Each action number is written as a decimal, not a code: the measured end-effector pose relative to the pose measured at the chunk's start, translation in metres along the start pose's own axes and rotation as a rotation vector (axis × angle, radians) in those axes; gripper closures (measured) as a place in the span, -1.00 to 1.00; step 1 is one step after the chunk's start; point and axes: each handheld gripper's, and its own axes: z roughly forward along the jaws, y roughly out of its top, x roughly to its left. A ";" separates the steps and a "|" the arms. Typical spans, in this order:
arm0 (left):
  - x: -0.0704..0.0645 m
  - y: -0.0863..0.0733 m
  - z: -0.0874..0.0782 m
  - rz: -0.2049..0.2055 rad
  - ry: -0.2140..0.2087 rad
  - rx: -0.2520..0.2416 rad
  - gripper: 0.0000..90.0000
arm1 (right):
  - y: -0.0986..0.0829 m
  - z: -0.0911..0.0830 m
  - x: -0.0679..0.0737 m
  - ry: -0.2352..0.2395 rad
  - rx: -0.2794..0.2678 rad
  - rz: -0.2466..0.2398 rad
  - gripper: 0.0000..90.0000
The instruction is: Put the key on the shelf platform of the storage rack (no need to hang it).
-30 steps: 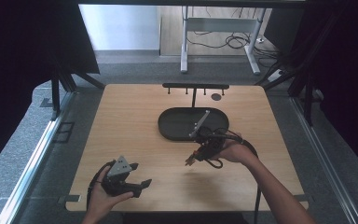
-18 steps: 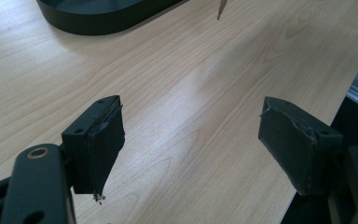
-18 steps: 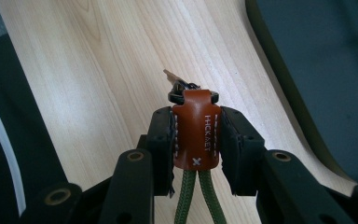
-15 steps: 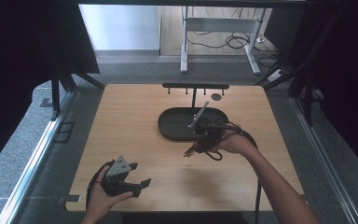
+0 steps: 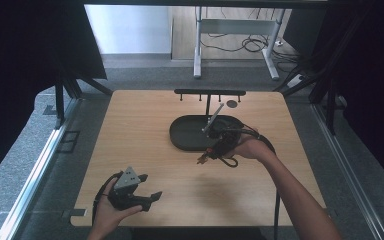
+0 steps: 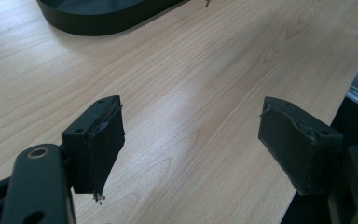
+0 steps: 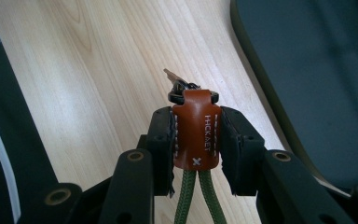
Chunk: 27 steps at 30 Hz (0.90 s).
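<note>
The right gripper has its two black jaws closed against the flat sides of a brown leather key fob, which fills the narrow gap between them. The fob stands lengthwise along the line of the jaws. Its looped end carries a dark metal ring and points away from the hand, out past the jaw tips. Its other end, stitched with a small cross, faces back toward the gripper body. Two strands of green cord run from that end down between the jaws. A bronze-coloured key tip projects beyond the ring.

In the high view the right gripper holds the fob above the wooden table, just beside the near rim of the black oval tray. The fob's free end points toward the person's left and slightly toward the near table edge.

The left gripper has its jaws spread wide with bare tabletop between them and nothing gripped. In the high view the left gripper sits near the front left corner of the table, well apart from the tray.
</note>
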 end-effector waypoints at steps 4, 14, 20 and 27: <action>0.000 0.000 0.001 0.002 -0.002 0.000 -0.50 | 0.002 -0.001 -0.003 -0.005 -0.011 0.014 0.49; 0.001 0.000 0.001 -0.001 -0.004 0.001 -0.50 | 0.005 -0.005 -0.014 -0.020 -0.010 0.023 0.49; 0.001 0.000 0.001 -0.002 -0.004 -0.001 -0.50 | 0.008 -0.005 -0.020 -0.022 -0.008 0.035 0.49; 0.002 -0.001 -0.001 -0.005 -0.002 0.000 -0.50 | 0.014 -0.003 -0.028 -0.024 -0.013 0.037 0.49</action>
